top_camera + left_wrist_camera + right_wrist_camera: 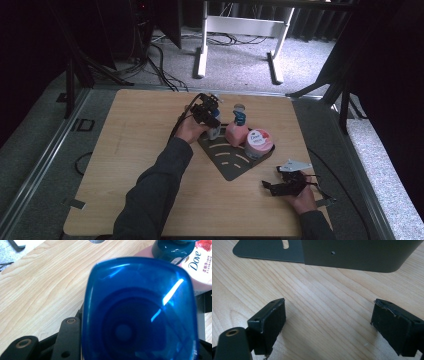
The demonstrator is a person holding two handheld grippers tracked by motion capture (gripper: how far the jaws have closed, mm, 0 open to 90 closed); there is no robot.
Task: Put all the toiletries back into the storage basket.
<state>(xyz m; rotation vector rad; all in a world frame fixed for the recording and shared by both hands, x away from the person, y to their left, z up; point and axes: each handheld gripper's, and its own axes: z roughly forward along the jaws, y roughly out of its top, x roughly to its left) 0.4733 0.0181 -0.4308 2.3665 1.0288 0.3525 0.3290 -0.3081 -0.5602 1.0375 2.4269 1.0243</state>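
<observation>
The wooden table (150, 165) carries everything, and its near half is mostly bare. A dark metal rack (231, 162) lies a little right of the middle of the table, with one corner pointing to the near edge. In the right gripper view its flat base and its upright wall (359, 255) stand just beyond the jaws.

On the far side of the rack stand three containers in a row. At the right is a round pink Dove jar (258, 142), nearest to the right edge of the table. Touching it on the left is a pink bottle (236, 132) with a teal cap. At the left end of the row is the blue-capped bottle (140, 312), standing upright at the far left corner of the rack.

The left gripper (209, 114) comes down on this bottle from above, and its jaws are clamped on the two sides of the blue cap.

The right gripper (287, 185) rests low near the near right corner of the table, well apart from the rack. Its fingers (270, 322) stand wide apart with only bare wood between them.
</observation>
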